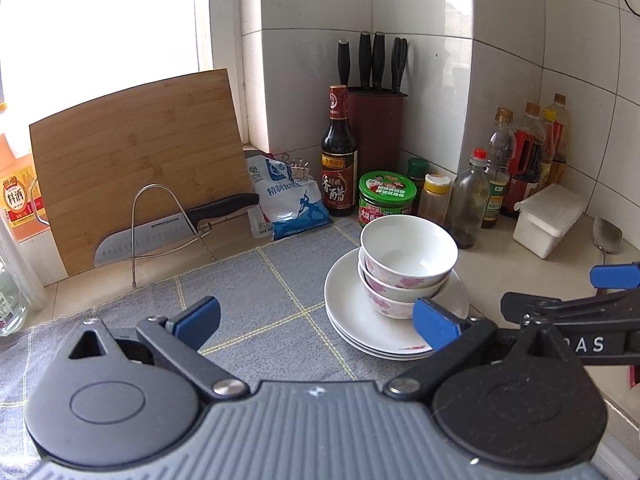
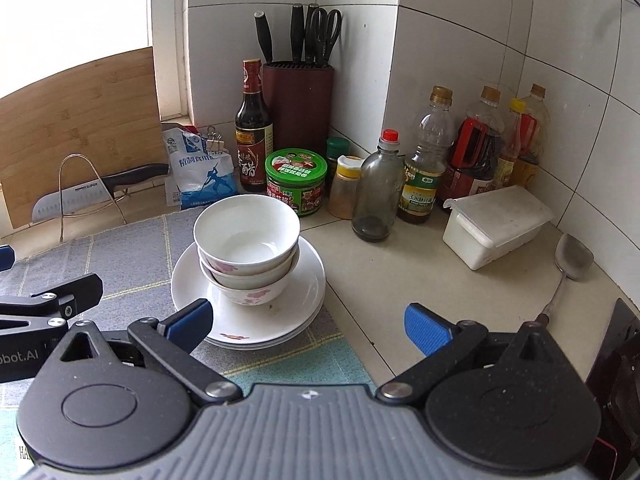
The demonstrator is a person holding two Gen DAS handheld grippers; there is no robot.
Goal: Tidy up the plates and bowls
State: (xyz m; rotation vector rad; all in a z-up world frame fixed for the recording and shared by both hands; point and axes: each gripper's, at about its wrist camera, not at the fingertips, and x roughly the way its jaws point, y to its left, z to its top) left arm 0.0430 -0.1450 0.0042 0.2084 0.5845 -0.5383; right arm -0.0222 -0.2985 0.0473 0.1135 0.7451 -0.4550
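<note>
Both grippers are just hanging side by side, wide open with nothing between the blue pads. Left gripper (image 1: 316,320) sits level, and the right gripper (image 2: 306,322) is right next to it, same pose.

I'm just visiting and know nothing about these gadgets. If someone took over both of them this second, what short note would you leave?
Left gripper: open, empty, in front of the stack.
Right gripper: open, empty, also in front of the stack.
Three bowls sit nested on the stacked plates, on the grey cloth.
Done: dishes look gathered into one pile.
Left: possibly nothing; I can't tell whether the pile must still go elsewhere.
</note>
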